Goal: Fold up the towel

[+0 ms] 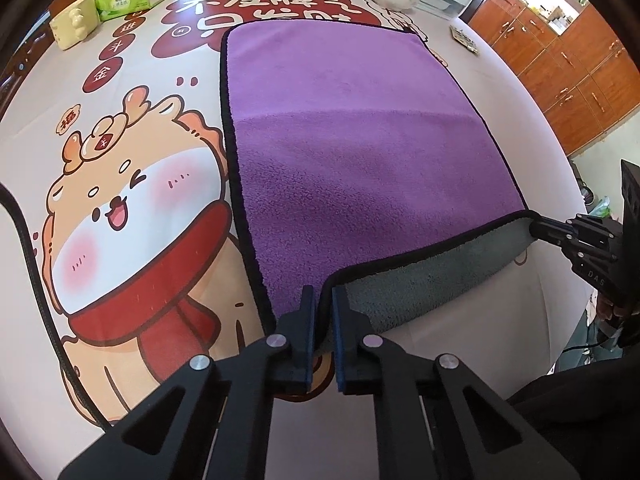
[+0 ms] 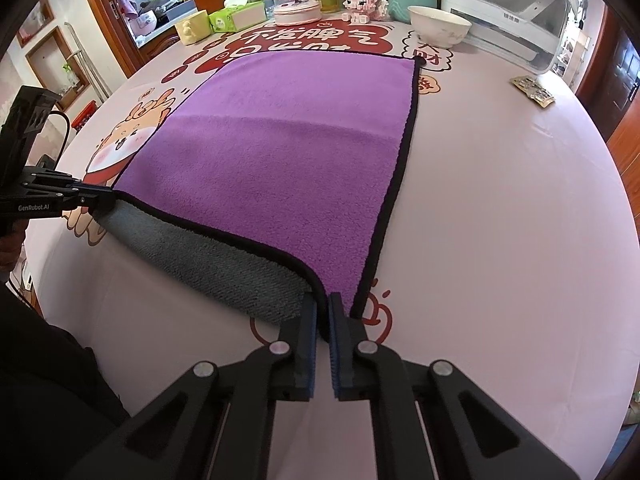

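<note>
I've got the left tool (image 1: 323, 300) pinched nearly closed on the near-left corner of the towel (image 1: 352, 152), black hem betw. the blue pads. Right tool (image 2: 323, 306) same, clamped on the near-right corner. Near edge is lifted w/ grey underside showing betw. the two tools; rest of the purple towel lies flat ahead of both on the surface (image 2: 500, 220), over the cartoon print. Far beyond the towel: white bowl (image 2: 439, 26), green tissue box (image 2: 236, 16), pink block figure (image 2: 362, 0). Small packet (image 2: 534, 90) ahead-right of the right tool.
</note>
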